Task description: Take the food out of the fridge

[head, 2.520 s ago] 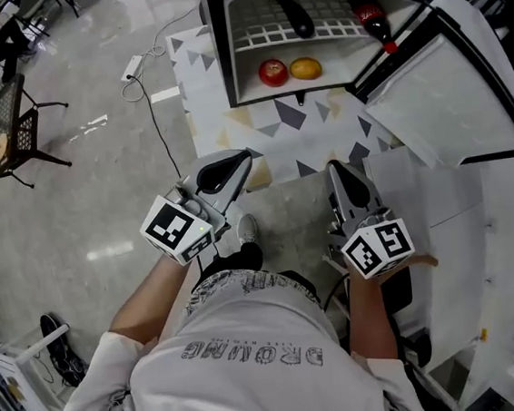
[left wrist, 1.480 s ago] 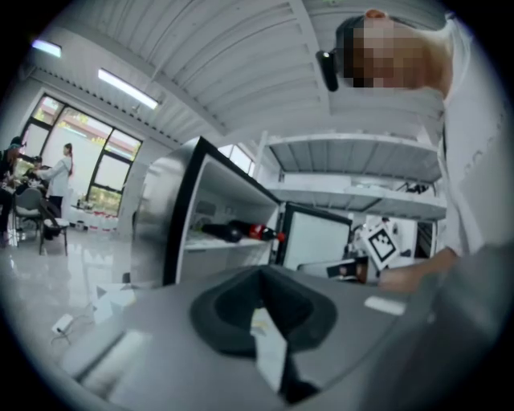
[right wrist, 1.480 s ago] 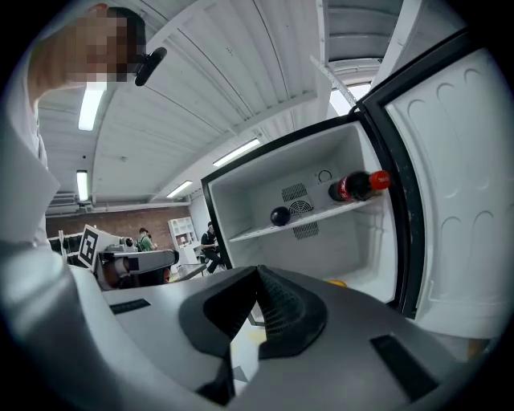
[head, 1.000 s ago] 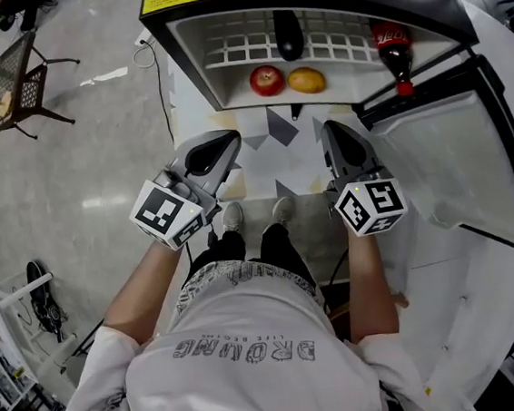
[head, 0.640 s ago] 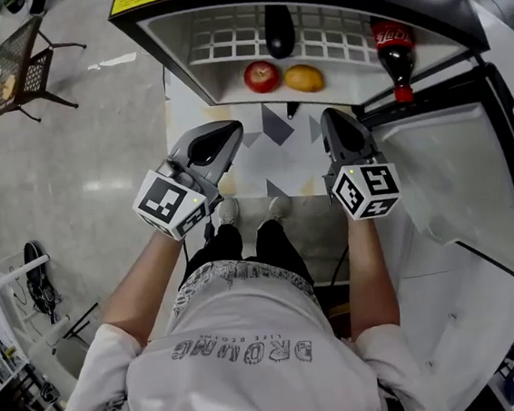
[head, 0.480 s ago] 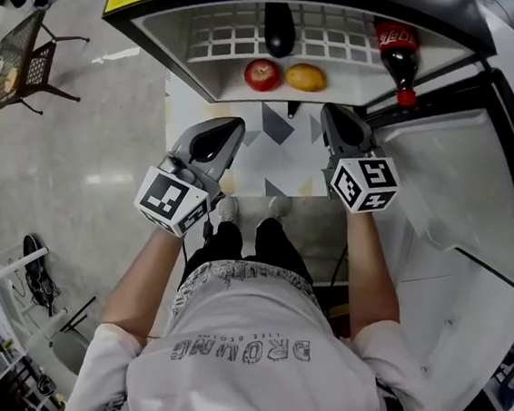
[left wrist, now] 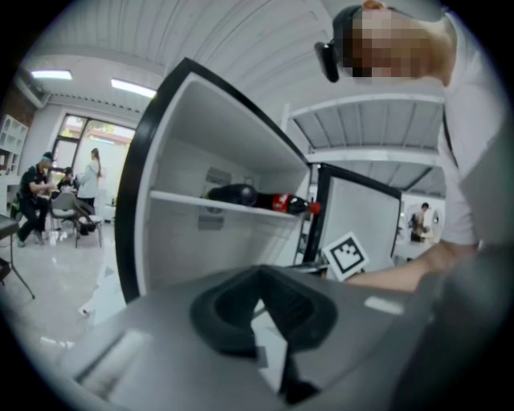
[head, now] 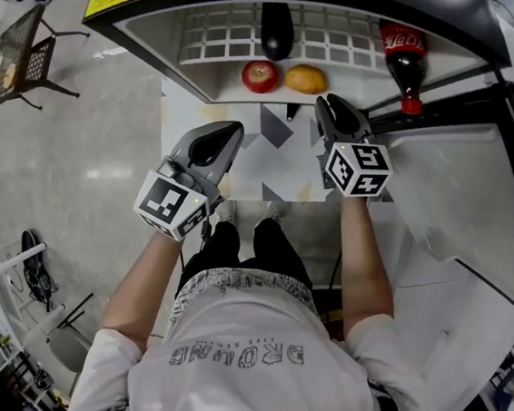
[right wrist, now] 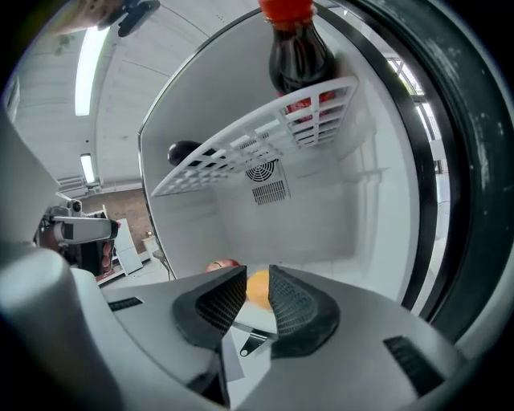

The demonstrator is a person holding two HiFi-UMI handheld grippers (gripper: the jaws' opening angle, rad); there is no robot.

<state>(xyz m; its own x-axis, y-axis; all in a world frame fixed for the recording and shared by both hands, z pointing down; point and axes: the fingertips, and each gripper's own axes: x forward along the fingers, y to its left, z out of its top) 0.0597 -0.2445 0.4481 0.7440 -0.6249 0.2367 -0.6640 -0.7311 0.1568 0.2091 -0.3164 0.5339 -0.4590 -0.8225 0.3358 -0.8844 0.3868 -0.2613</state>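
Note:
The fridge [head: 175,35] stands open ahead. On its floor lie a red apple [head: 260,76] and an orange fruit [head: 305,78]; a dark oval item [head: 275,29] and a cola bottle [head: 403,57] rest on the wire rack above. My right gripper [head: 326,101] reaches just short of the orange fruit. In the right gripper view its jaws [right wrist: 257,277] are opening, nothing between the pads, and the orange fruit [right wrist: 258,294] shows beyond the gap, the apple [right wrist: 221,265] to its left. My left gripper [head: 231,132] hangs back at the left, shut and empty [left wrist: 259,273].
The fridge door [head: 455,179] swings open on the right, close to my right arm. A patterned mat [head: 270,153] lies before the fridge under the grippers. A mesh chair [head: 16,43] stands far left on the grey floor. People sit in the background of the left gripper view.
The person has stepped up to the fridge. Both grippers came nearer the opening and lower; the right one advanced more, toward the orange fruit.

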